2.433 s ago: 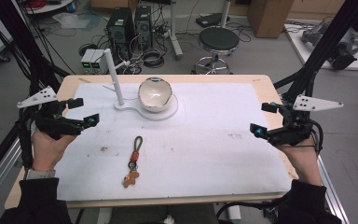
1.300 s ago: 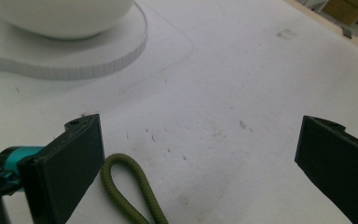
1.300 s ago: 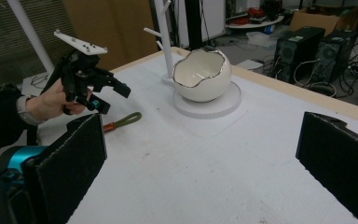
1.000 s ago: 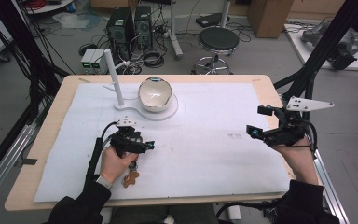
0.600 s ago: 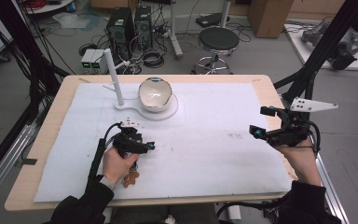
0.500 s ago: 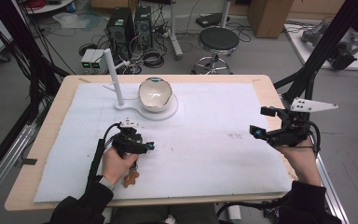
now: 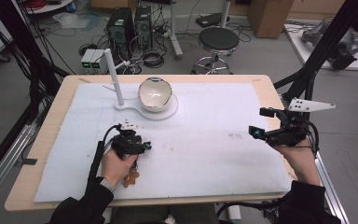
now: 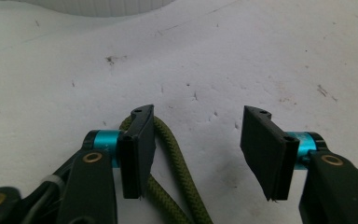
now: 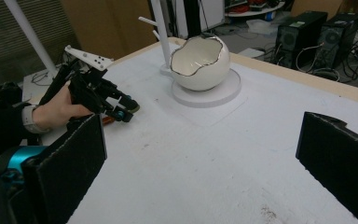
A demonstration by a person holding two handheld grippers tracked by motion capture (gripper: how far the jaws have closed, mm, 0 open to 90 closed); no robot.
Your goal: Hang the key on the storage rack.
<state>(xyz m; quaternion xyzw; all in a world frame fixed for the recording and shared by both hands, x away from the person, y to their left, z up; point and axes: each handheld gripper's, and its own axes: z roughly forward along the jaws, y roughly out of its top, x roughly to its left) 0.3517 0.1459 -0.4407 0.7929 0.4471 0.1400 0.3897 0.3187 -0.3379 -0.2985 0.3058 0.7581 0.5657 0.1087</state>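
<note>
left gripper (image 8: 196, 154): I'm holding it low over the white mat (image 7: 214, 154), toward the near-left part of the bench (image 7: 42, 140); jaws standing apart, gripping nothing.
olive cord (image 8: 172, 163): it's lying on the mat, looping round the tip of my left-hand finger (image 8: 137, 149) in the left gripper view; one strand is running just inside that finger, touching or nearly touching it, I can't tell which. It's sitting well clear of the other finger (image 8: 268, 154).
brown charm (image 7: 130, 178): it's poking out from under my left hand (image 7: 116, 165), close to the bench's near edge.
right gripper (image 7: 272, 133): I'm holding it above the bench's right edge, jaws spread wide, nothing between them, pointing across toward the left.
egg-shaped bowl (image 7: 154, 94): it's sitting on a round white base (image 7: 168, 112) near the far edge, mouth tilted up.
white post (image 7: 113, 77): it's standing upright just left of the bowl.
</note>
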